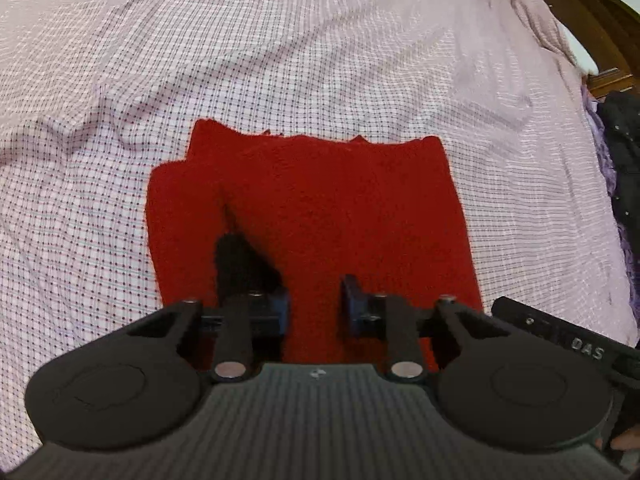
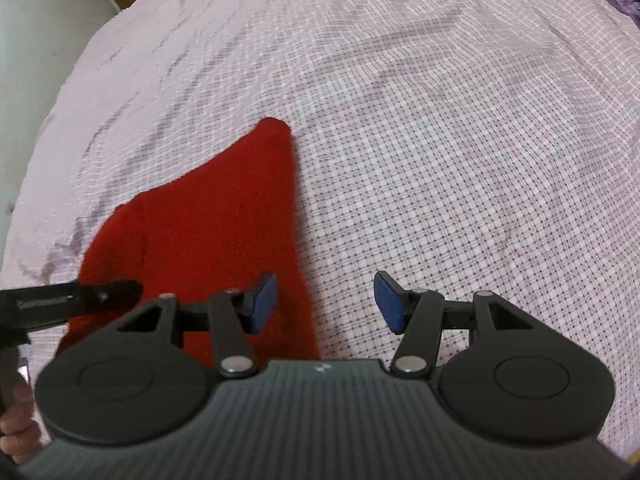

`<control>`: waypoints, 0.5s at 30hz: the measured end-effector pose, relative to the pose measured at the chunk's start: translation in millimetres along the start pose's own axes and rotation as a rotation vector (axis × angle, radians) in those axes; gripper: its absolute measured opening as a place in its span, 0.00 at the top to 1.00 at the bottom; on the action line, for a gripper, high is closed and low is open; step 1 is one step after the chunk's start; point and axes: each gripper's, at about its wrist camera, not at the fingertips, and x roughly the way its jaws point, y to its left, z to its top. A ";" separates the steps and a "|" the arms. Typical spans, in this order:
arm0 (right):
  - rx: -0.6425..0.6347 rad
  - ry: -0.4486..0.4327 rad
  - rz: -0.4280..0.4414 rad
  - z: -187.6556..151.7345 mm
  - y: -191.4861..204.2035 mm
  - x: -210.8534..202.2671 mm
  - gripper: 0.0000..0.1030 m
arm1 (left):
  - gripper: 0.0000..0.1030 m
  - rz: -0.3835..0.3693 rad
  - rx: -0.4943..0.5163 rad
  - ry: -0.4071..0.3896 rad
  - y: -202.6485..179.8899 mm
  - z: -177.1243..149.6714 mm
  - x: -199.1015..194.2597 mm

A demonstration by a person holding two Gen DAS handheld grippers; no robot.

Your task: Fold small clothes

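Left wrist view: left tongs (image 1: 314, 304) narrowed, pads apart over the near edge of the red garment (image 1: 320, 208), gripping nothing; garment flat on checked bedsheet (image 1: 120, 80).
Right wrist view: right tongs (image 2: 326, 300) released, straddling the garment's right edge; garment (image 2: 208, 216) lies left.

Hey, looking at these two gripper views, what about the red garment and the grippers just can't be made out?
- Red garment near hem: left wrist view, hidden behind the left gripper.
- Whether its pads pinch cloth: contact hidden there.
- Garment's left part: right wrist view, behind the gripper body; the right gripper straddles its right edge.
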 end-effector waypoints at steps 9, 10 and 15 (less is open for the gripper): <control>-0.038 0.075 0.184 -5.9 13.8 5.9 0.45 | 0.82 0.036 0.058 -0.079 13.9 2.6 -45.5; -0.050 0.093 0.226 -5.5 18.5 5.5 0.45 | 0.82 0.039 0.047 -0.078 19.4 1.9 -47.8; -0.174 0.113 0.239 -10.0 45.4 10.6 0.44 | 0.82 0.116 0.015 -0.042 45.3 -3.0 -34.9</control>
